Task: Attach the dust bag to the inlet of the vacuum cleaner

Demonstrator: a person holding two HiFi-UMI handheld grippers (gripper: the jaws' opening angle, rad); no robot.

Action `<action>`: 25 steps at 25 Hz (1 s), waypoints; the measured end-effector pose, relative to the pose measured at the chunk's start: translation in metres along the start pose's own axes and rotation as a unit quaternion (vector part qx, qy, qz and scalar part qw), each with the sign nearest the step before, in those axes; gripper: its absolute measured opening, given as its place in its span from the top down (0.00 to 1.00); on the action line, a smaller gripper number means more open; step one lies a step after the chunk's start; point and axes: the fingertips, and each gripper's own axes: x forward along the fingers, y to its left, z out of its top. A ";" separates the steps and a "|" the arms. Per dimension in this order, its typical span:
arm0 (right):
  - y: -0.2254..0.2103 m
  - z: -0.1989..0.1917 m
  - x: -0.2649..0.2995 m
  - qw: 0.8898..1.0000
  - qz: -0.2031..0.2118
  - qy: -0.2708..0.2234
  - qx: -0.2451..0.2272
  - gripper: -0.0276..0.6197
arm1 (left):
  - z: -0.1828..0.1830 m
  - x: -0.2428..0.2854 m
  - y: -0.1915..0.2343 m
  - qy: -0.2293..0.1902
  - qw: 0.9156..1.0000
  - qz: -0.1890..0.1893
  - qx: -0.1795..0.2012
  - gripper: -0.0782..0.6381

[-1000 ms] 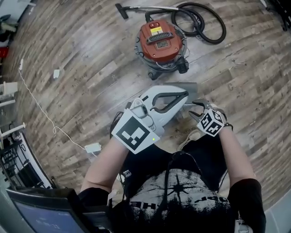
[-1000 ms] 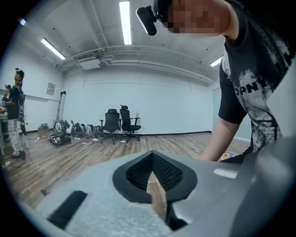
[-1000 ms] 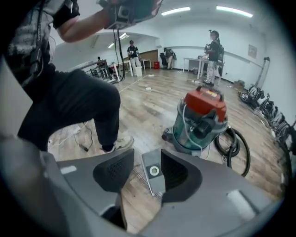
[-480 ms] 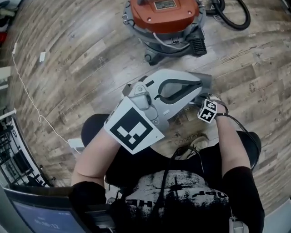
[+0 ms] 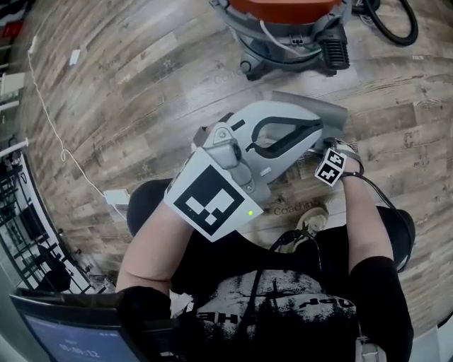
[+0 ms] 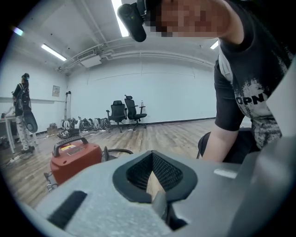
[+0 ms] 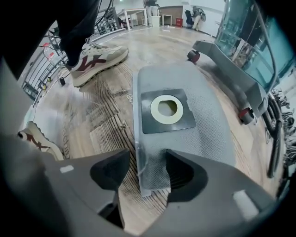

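The grey dust bag [image 7: 180, 115] lies flat on the wooden floor, its dark collar and pale ring hole [image 7: 167, 109] facing up. My right gripper [image 7: 145, 173] points straight down over the bag's near end. Its wide jaws are closing, with the bag's left edge below the gap and neither pad touching it. In the head view only its marker cube [image 5: 330, 167] shows. My left gripper [image 5: 311, 133] is shut and empty, held above the bag [image 5: 322, 113] and covering most of it. The red-topped vacuum cleaner [image 5: 290, 28] stands just beyond; it is also in the left gripper view [image 6: 74, 159].
The person's shoes [image 7: 97, 58] rest on the floor close to the bag. The vacuum's black hose [image 5: 393, 21] curls at the top right. A white cable and adapter [image 5: 117, 198] lie on the left. Office chairs [image 6: 125, 113] stand far back.
Both grippers have come down toward the floor and the bag. The right gripper has turned to point downward with wider jaws. The vacuum cleaner has slid to the top edge of the head view.
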 end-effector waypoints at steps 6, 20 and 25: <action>-0.004 -0.001 0.010 1.000 -0.006 0.011 0.020 0.61 | -0.020 -0.004 0.005 0.028 0.999 0.015 -0.010 0.89; -0.013 0.018 -0.021 1.000 0.025 -0.015 -0.008 0.85 | -0.028 -0.005 0.003 0.039 0.999 0.022 0.005 0.89; -0.027 0.024 -0.056 0.999 0.031 -0.037 -0.005 0.88 | -0.021 0.000 0.002 0.024 0.999 0.018 0.010 0.89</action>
